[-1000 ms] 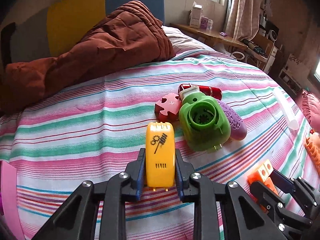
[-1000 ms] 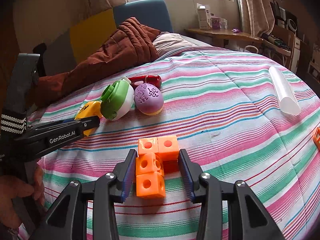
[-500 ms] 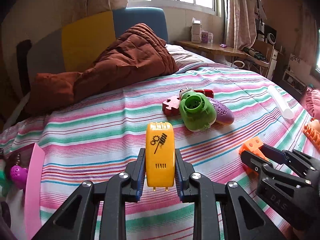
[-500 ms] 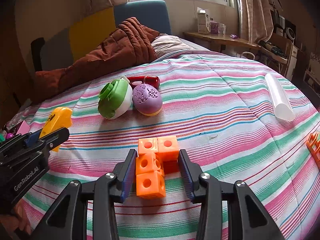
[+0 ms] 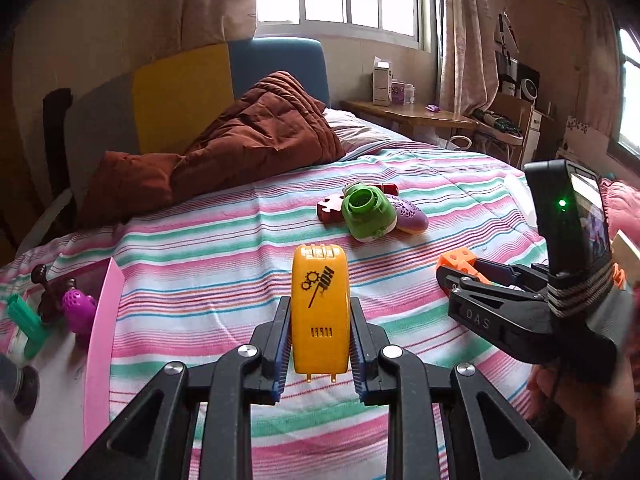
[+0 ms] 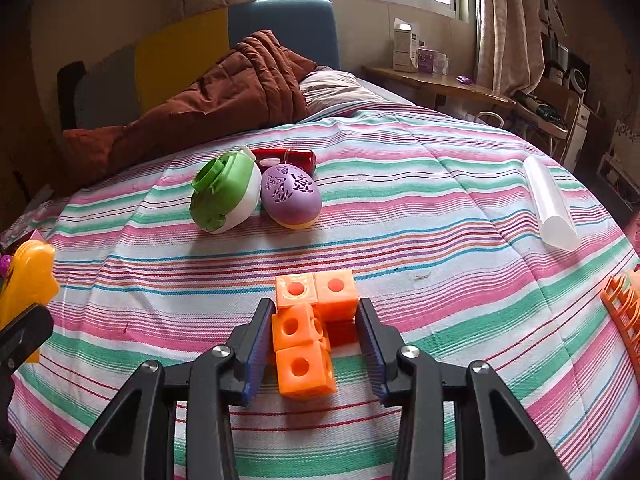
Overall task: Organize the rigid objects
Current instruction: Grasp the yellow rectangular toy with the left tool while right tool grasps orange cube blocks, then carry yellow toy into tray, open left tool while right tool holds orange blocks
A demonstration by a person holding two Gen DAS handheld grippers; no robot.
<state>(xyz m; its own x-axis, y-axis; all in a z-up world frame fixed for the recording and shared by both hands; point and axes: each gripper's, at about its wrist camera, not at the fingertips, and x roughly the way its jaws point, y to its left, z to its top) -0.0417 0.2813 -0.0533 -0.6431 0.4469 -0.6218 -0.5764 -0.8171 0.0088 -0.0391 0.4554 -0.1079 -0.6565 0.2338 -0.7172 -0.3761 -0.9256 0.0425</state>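
The striped bedspread fills most of what I see, with a brown quilt bunched at its far end. At my left edge stands a pink tray, its wall toward me, with a purple perforated toy and a green piece inside.

My left claw is pinching the yellow case by its two long sides, above the bedspread. Its long axis runs straight away from me along the fingers, the rounded ribbed end pointing to the far end of the bed and the two small pegs toward my wrist; the printed gear face is up.

My right claw straddles the orange cube cluster, which sits on the bedspread. The cluster's long axis also runs away from me, between the fingers. The left pad touches the near cubes; whether the right pad presses I cannot tell.

Farther up the bed lie a green and white round toy, a purple egg touching it, and a red cylinder just behind. A clear tube lies well apart to the right.
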